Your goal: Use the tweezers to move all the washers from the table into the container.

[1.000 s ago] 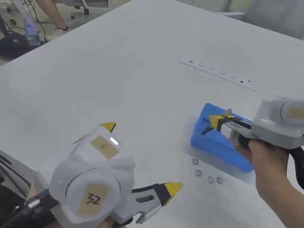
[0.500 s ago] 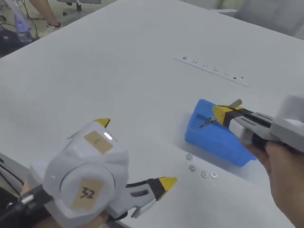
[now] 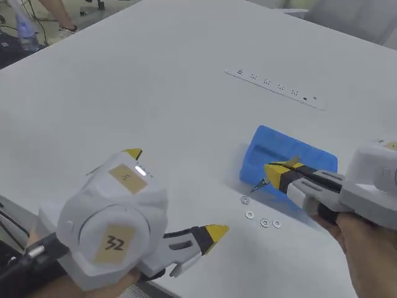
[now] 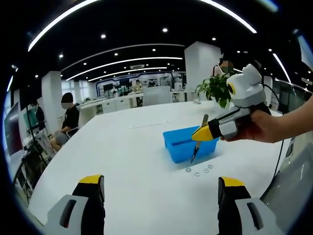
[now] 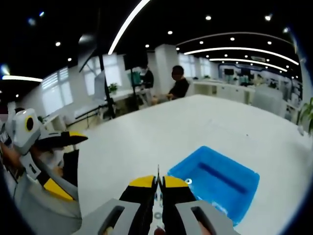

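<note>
A blue container (image 3: 291, 158) lies on the white table (image 3: 155, 93), also visible in the left gripper view (image 4: 183, 142) and the right gripper view (image 5: 220, 183). Several small metal washers (image 3: 249, 215) lie in a loose row on the table just in front of it (image 4: 197, 173). My right gripper (image 3: 277, 171) is shut on thin tweezers (image 3: 257, 185), which point down at the table beside the nearest washer (image 3: 245, 200). The tweezer tip (image 5: 158, 171) juts from between the closed jaws. My left gripper (image 3: 175, 192) hangs open at the lower left, holding nothing.
A flush socket strip (image 3: 273, 89) is set into the table beyond the container. People sit at desks in the background (image 4: 68, 120). The table's near edge runs just under my left gripper.
My right gripper has drawn back from above the container toward me, bringing the tweezer tip down beside the washers. The left gripper has barely moved; the head view has shifted a little.
</note>
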`<state>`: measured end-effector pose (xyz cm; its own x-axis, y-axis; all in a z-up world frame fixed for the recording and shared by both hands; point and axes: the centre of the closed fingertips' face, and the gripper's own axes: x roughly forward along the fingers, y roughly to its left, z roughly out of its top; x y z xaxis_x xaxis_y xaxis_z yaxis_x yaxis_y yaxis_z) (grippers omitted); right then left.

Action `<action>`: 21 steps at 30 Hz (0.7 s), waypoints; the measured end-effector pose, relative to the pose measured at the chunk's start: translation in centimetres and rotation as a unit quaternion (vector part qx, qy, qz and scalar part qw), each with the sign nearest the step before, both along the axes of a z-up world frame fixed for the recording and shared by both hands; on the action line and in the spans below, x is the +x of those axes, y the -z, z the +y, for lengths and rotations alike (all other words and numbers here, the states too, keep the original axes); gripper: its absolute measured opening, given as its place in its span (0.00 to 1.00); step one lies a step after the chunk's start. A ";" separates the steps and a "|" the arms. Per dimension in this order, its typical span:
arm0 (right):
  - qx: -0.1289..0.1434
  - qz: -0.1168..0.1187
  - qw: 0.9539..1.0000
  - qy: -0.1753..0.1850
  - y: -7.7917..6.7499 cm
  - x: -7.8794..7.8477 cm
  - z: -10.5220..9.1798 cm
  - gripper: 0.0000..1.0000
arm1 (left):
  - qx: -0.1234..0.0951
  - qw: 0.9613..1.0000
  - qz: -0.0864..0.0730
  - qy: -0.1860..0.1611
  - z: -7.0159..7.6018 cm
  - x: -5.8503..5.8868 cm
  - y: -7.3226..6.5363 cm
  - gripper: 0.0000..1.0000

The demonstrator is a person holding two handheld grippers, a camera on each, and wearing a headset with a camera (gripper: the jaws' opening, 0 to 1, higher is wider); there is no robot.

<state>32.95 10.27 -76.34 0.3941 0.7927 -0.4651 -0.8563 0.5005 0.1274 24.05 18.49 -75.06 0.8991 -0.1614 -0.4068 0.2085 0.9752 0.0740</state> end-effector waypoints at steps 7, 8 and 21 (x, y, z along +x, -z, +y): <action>-0.023 -0.001 1.000 -0.009 1.7 0.7 0.2 0.01 | 0.001 1.000 0.001 -0.001 0.0 0.0 0.0 0.99; -0.023 0.000 1.000 -0.009 1.8 0.7 0.3 0.01 | 0.001 1.000 0.001 -0.001 0.0 0.0 0.0 0.99; -0.050 -0.006 0.998 -0.023 3.2 0.9 0.6 0.02 | 0.002 1.000 0.003 0.000 0.0 0.0 0.1 0.99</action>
